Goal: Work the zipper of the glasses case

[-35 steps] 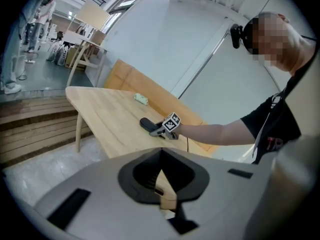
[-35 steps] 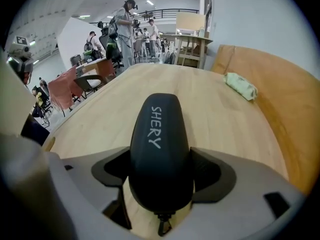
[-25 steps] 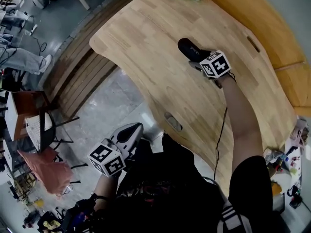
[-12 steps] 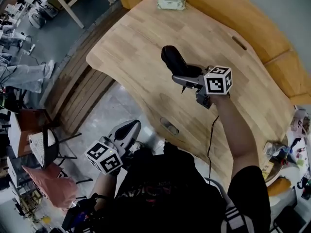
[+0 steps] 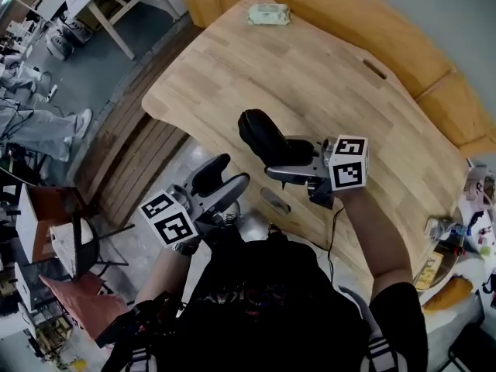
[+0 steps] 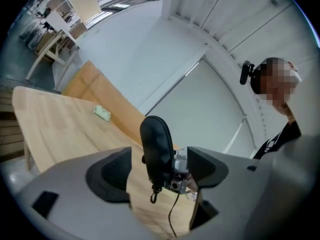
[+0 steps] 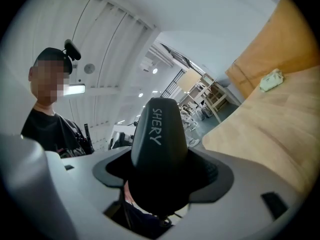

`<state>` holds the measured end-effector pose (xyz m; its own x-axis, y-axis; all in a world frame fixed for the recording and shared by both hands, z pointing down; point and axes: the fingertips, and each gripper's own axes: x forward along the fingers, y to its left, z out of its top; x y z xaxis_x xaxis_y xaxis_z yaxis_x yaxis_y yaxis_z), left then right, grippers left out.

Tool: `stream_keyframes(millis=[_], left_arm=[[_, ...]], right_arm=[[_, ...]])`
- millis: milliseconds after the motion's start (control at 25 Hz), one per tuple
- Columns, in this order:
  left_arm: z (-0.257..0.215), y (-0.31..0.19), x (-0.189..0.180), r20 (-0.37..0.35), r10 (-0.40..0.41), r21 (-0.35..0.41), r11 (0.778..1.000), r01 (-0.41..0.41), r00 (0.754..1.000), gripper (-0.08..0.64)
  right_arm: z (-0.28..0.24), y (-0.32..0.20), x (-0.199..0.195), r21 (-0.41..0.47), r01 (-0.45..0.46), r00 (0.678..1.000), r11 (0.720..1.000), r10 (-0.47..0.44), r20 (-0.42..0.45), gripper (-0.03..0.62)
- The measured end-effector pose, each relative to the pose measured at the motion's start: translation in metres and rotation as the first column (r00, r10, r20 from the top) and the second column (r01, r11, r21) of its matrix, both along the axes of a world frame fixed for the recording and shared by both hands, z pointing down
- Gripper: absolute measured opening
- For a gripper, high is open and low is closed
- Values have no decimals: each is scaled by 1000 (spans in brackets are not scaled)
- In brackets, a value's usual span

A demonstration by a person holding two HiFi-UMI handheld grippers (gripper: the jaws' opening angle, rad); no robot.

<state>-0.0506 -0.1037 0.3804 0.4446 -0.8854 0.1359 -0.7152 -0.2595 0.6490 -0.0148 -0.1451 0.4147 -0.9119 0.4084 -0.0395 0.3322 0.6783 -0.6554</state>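
Since a second ago the glasses case (image 5: pixel 263 136) has left the table (image 5: pixel 256 60) and come toward us, clamped in the right gripper (image 5: pixel 288 160). Left gripper (image 5: pixel 223 181) has risen to the case's 7 o'clock, jaws opening, nothing pressed between them. Zipper pull (image 6: pixel 155 196) hangs untouched at the case's 6 o'clock end, so we judge pickup done, zipper work still ahead. White lettering (image 7: pixel 151 127) on the case reads SHERY.

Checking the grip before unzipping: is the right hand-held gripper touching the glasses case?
Touching. In the right gripper view, the right hand-held gripper has both pads pressed on the black glasses case.
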Motion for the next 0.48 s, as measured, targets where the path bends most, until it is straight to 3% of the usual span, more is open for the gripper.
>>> stream_keyframes(millis=[280,480], left_arm=[[-21,-22,15,-49,184,54,982,-181,982,388],[-33,-16,26,-123,356,100,933,-346,926,390]], right_arm=[[-17,51,1,23,63,998,998,-63,6,353],[-28,81,-9,49,99,995,994,-99,-1,353]])
